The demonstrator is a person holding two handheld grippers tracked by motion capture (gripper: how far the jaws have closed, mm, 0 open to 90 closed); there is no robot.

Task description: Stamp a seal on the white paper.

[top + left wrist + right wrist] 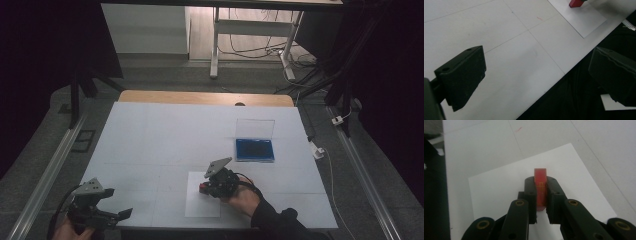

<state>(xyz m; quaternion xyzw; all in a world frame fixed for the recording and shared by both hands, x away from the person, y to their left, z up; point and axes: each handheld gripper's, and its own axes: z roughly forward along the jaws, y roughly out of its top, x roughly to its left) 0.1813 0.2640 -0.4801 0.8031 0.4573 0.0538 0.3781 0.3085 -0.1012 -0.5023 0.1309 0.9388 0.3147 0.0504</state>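
A small red block [540,176] stands upright between the two black jaws of my right gripper [541,185], which is shut on it. The block is held over a white sheet of paper [499,187]. From above, the right gripper [207,188] is at the sheet's [200,207] upper right part, and the red block [203,188] peeks out at its left. At the table's front left corner my left gripper [118,202] is open and holds nothing. Its own view has the jaws [539,65] wide apart over the table edge, with the red block [576,3] far off.
A flat blue box [255,149] with a clear raised lid [255,129] lies at the right back of the white table top [165,130]. Beyond the table are a wooden edge [200,97], grey floor and desk legs. Metal rails run along both sides.
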